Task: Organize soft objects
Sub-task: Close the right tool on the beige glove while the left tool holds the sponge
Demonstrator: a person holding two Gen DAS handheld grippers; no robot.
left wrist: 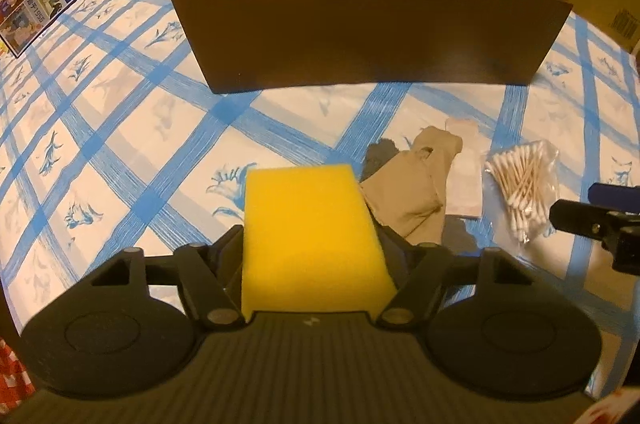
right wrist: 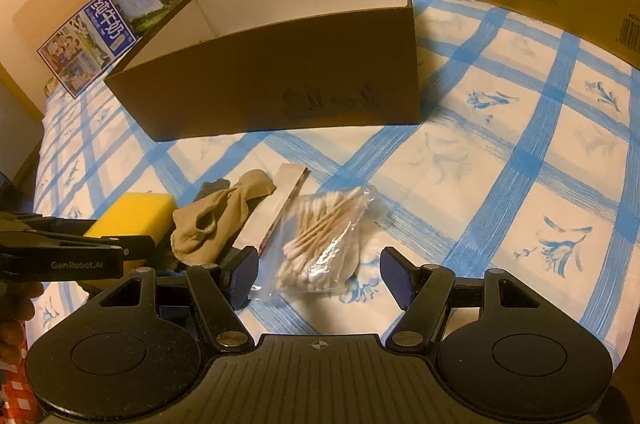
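Sponge [left wrist: 308, 236] hides left gripper's [left wrist: 314, 256] pads; box [left wrist: 372, 40] floor unseen.

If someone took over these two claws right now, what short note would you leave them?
Left claw: the yellow sponge sits between its jaws; whether it is gripped, I cannot tell.
Right claw: open, empty, over the bag of cotton swabs.
Beige socks and a flat packet lie between sponge and swabs.
Done: nothing visible inside the brown box.
Left: move all the soft items into it.

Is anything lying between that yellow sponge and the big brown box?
Nothing visible does. The yellow sponge sits between the left tool's fingers, and only bare blue-checked cloth lies between it and the brown box. The beige sock lies off to the side.
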